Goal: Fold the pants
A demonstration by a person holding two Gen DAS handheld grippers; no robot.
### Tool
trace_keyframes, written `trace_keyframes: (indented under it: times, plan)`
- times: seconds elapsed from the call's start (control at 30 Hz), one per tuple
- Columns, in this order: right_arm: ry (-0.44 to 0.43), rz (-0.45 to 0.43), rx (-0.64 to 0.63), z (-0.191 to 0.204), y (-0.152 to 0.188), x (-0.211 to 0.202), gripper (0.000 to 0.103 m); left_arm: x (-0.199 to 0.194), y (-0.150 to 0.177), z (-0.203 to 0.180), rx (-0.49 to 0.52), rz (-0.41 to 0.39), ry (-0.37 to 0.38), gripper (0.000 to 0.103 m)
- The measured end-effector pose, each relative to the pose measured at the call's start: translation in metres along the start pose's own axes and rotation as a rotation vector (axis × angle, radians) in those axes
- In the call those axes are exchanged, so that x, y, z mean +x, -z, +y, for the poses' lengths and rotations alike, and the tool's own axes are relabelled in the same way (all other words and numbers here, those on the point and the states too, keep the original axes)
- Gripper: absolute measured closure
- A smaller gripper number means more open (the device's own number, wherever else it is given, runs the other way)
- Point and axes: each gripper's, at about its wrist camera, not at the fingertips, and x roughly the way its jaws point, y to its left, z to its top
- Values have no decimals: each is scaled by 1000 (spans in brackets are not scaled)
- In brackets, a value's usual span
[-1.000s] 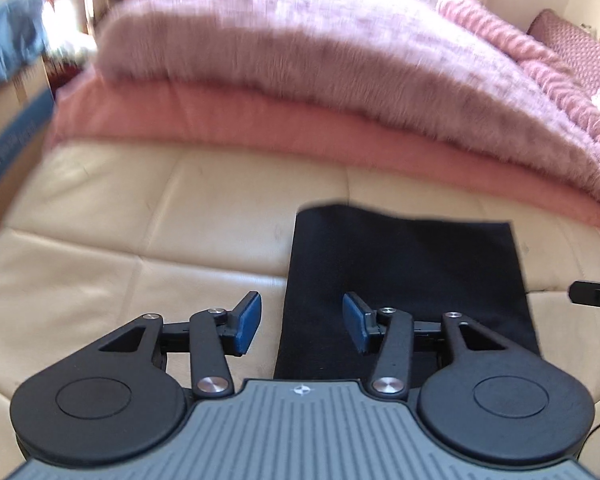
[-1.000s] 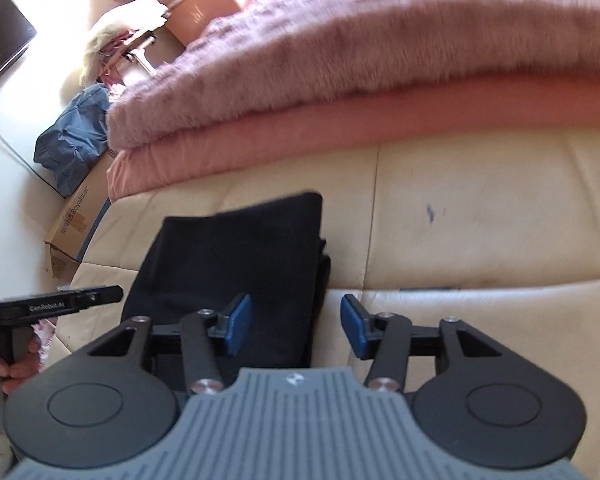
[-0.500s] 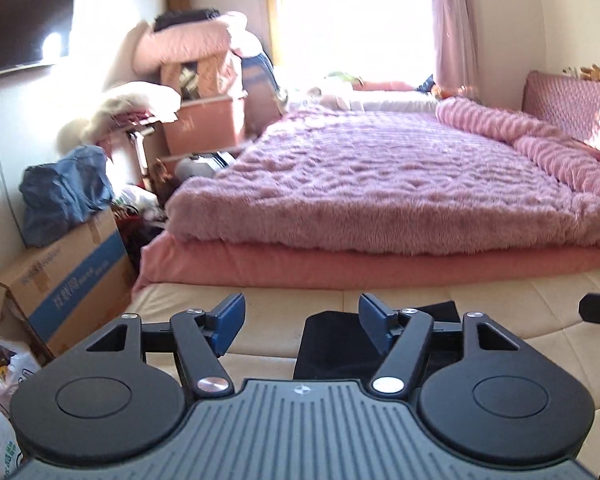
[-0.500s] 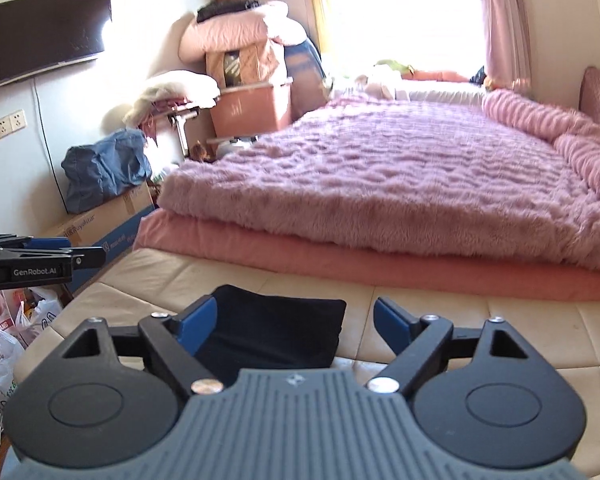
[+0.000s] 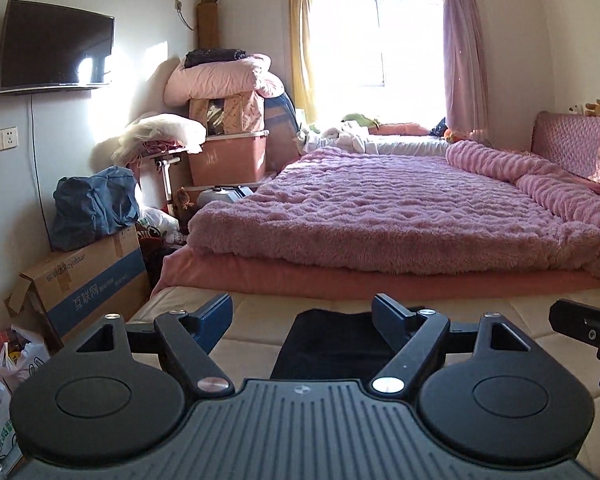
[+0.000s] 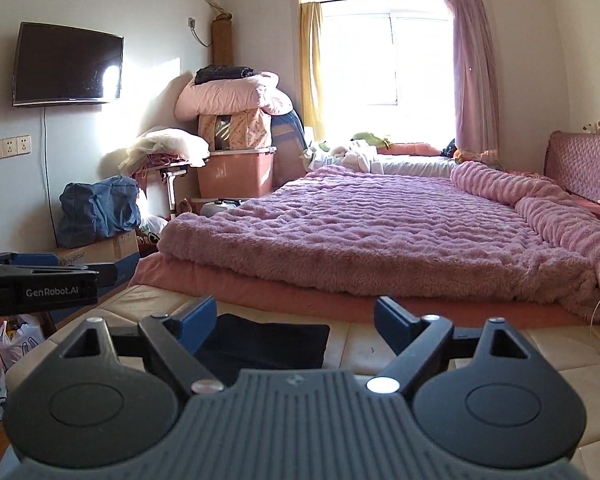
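The black pants (image 5: 332, 344) lie folded into a flat rectangle on the cream padded surface (image 5: 256, 344). They show low in the left wrist view, partly hidden behind my left gripper (image 5: 302, 314), which is open and empty, raised above them. In the right wrist view the pants (image 6: 268, 344) lie below and left of my right gripper (image 6: 294, 318), which is open and empty too. Part of the left gripper (image 6: 40, 286) shows at that view's left edge, and part of the right gripper (image 5: 588, 324) at the left wrist view's right edge.
A bed with a fluffy pink blanket (image 5: 400, 216) lies just beyond the cream surface. On the left stand a cardboard box (image 5: 88, 280) with a blue bag (image 5: 96, 208), a pink storage bin (image 5: 228, 156) and piled bedding. Plastic bags (image 5: 4, 376) lie on the floor at left.
Both grippers have lifted and tilted up from looking down at the pants to looking across the room. Their jaws have opened wider. The pants stay folded on the surface.
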Motion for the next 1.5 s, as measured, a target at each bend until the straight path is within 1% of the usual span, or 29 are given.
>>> trace_keyframes:
  times: [0.17, 0.37, 0.7, 0.83, 0.97, 1.1, 1.5]
  plan:
    - [5, 76, -1, 7, 25, 3, 21, 4, 21, -5, 26, 78, -11, 10]
    - [6, 173, 15, 8, 47, 14, 21, 4, 39, -3, 12, 148, -17, 10]
    - [18, 290, 34, 6, 69, 31, 21, 9, 58, -10, 13, 243, -4, 10]
    - [24, 307, 57, 2, 74, 34, 21, 11, 63, -15, 26, 272, 3, 10]
    - [23, 323, 53, 2, 78, 37, 21, 12, 67, -18, 37, 294, 3, 10]
    - [18, 341, 48, 2, 80, 40, 21, 13, 67, -18, 38, 306, 7, 10]
    - [10, 342, 42, 4, 80, 40, 21, 14, 67, -18, 29, 316, 8, 10]
